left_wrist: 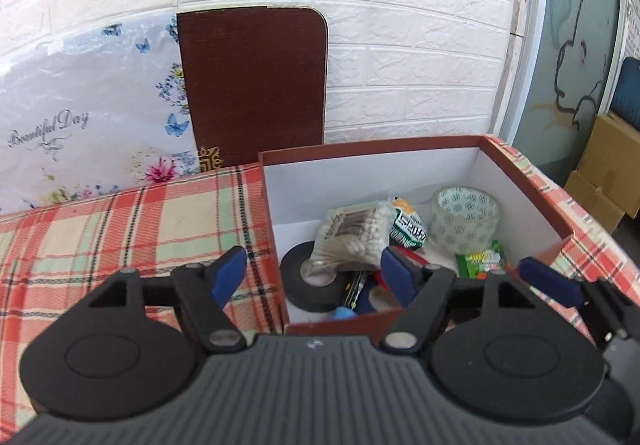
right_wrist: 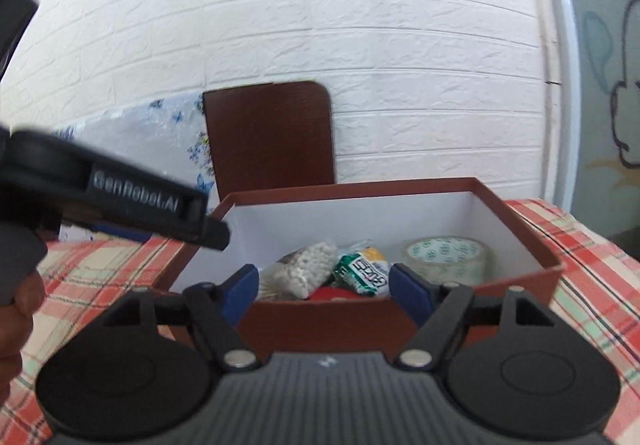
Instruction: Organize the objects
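Task looks mostly done, judging by what lies where. The box [left_wrist: 520,181], red-brown outside w/ white inside, sits open on the plaid cloth [left_wrist: 120,229] and already holds the lot: black tape roll [left_wrist: 298,283] at the near left corner, bag of cotton swabs [left_wrist: 356,235] leaning over it, green-and-white packet [left_wrist: 408,227] beside that, clear tape roll [left_wrist: 466,221] toward the far right, small green packet [left_wrist: 482,265] near the right wall. Something red and a blue-tipped item lie under the pile, too covered to name. No loose items show on the cloth in either view, though the cameras see only part of it, so can't rule out leftovers elsewhere. Left gripper [left_wrist: 314,277] hangs above the box's near left corner, jaws spread apart, nothing between the pads. Right gripper [right_wrist: 324,287] sits in front of the box's near wall, jaws likewise apart and empty; in the right wrist view the swab bag and green-white packet show just past its pads, not touched. Both tools are free of load, so prob. what's left, if anything, is a lid (none visible) or a last check. A hand [right_wrist: 16,321] shows at the left edge of the right wrist view.
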The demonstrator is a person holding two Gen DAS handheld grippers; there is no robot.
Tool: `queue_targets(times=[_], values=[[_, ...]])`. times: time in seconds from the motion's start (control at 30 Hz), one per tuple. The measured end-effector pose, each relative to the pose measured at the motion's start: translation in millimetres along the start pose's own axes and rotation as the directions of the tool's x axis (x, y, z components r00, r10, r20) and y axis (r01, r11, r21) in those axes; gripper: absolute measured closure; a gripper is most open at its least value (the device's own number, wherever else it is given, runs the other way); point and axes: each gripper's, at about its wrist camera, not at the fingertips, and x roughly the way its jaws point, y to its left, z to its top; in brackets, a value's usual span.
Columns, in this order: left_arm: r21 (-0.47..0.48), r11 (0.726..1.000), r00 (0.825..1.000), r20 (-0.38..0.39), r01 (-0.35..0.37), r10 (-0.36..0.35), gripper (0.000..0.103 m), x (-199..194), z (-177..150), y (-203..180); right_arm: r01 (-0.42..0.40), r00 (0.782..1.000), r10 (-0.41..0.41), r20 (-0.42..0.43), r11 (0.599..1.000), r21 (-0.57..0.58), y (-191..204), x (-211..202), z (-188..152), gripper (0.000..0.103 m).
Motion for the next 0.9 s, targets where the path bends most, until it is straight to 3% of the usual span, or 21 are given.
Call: queue_targets(times=[0.17, 0.33, 0.43, 0.9], values=[[0.055, 0.997, 0.999, 0.011, -0.045, 0.044, 0.02, -28.4, -15.3, -9.3, 0.006, 0.999, 0.0, -0.042, 0.991, 0.137, -22.1, -23.3, -3.9, 0.024], [0.079, 0.995, 0.998, -0.007, -0.055, 0.055, 0.018, -49.8, -36.8, -14.9, -0.034, 0.99, 0.077, -0.119, 0.945, 0.324, -44.3, -40.3, -10.7, 0.019], [0.082, 0.995, 0.998, -0.015, -0.06, 0.061, 0.015, -60.5, -50.0, -15.7, -0.024, 0.985, 0.087, -0.15, 0.925, 0.378, -50.4, -47.3, -15.6, 0.018], [0.065, 0.992, 0.991, -0.079, -0.104, 0.109, 0.005, -89.2, -95.7, -3.4, -0.067, 0.982, 0.122, -0.144, 0.939, 0.338, -18.2, -100.3, -34.3, 0.017]])
